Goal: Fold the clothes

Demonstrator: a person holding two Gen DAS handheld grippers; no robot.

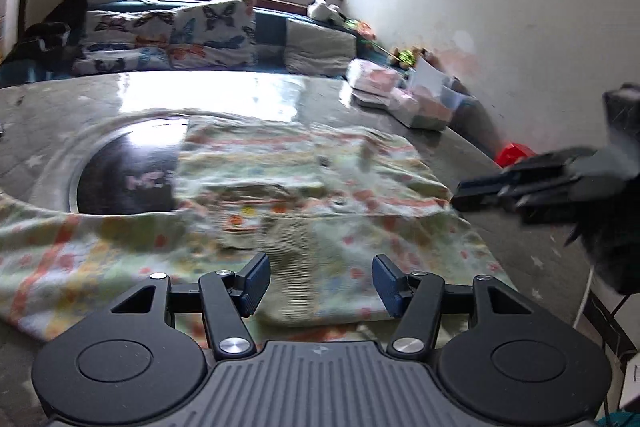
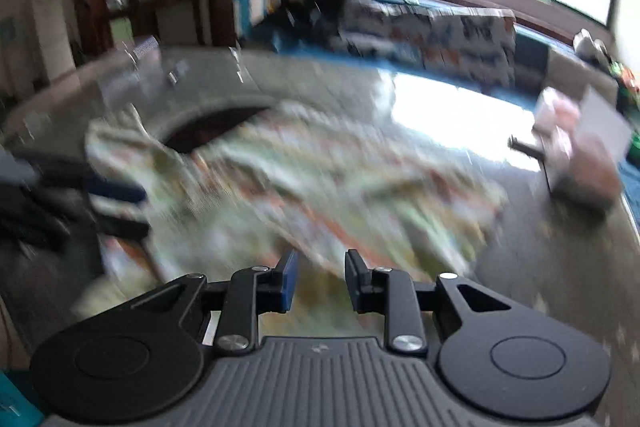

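Fingers of the left gripper (image 1: pixel 320 281) stand well apart with nothing pinched between them, poised above the near hem of the pastel patterned cloth garment (image 1: pixel 280 195), where a ribbed greenish band (image 1: pixel 290 267) lies in the gap. Fingers of the right gripper (image 2: pixel 318 281) stand narrowly apart, blue pads facing each other; whether cloth touches them cannot be told, since the right wrist view is badly smeared and the garment (image 2: pixel 320 179) shows only as streaks of green, orange and white.

One garment is in view, spread over the glossy grey stone surface (image 1: pixel 280 95). Its far edge partly covers a round dark glass inset (image 1: pixel 124 171), so only the left portion of that disc shows. The garment's near left corner is cut off behind the left gripper's body.

In the left wrist view the right gripper (image 1: pixel 480 189) enters as a blurred dark shape just beside the garment's right edge. A cluster of pale pink and white boxes (image 1: pixel 400 95) sits at the far right of the surface, too soft to count. Bare surface lies beyond the garment toward the butterfly-print cushions (image 1: pixel 180 35) and along its right side.
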